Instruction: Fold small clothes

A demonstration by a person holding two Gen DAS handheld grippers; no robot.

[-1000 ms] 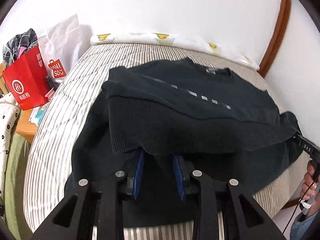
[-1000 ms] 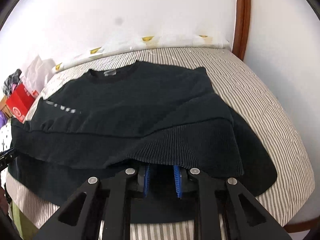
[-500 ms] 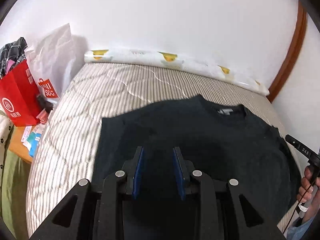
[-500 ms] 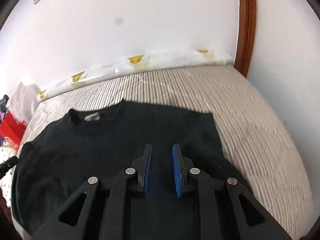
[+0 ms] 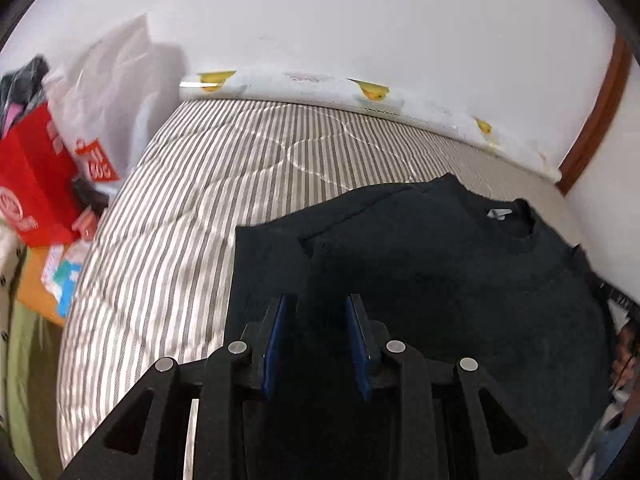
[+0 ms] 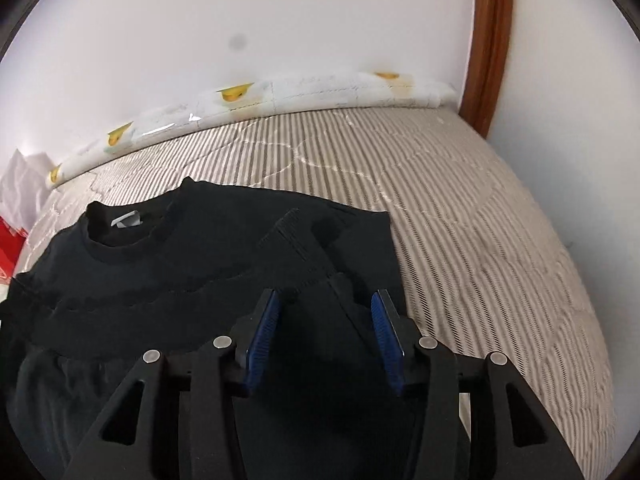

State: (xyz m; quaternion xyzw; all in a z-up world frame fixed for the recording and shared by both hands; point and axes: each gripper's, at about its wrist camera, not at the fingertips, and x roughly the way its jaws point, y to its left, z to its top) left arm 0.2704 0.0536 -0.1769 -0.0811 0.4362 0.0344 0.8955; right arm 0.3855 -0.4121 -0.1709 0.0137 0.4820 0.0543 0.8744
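I am holding both grippers over the black knit sweater (image 6: 192, 280) on the striped bed (image 6: 460, 208). My right gripper (image 6: 324, 312) jaws have just been opening; the ribbed hem is lying loose between them. My left gripper (image 5: 316, 320) jaws are apart, sweater below; whether gripping, I cannot tell.

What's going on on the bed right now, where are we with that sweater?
A person with two handheld grippers is folding a black sweater on the striped mattress. Its ribbed hem lies folded up near the collar. The right gripper has just been opening, fabric loose between its pads. Whether the left gripper grips the sweater is unclear.
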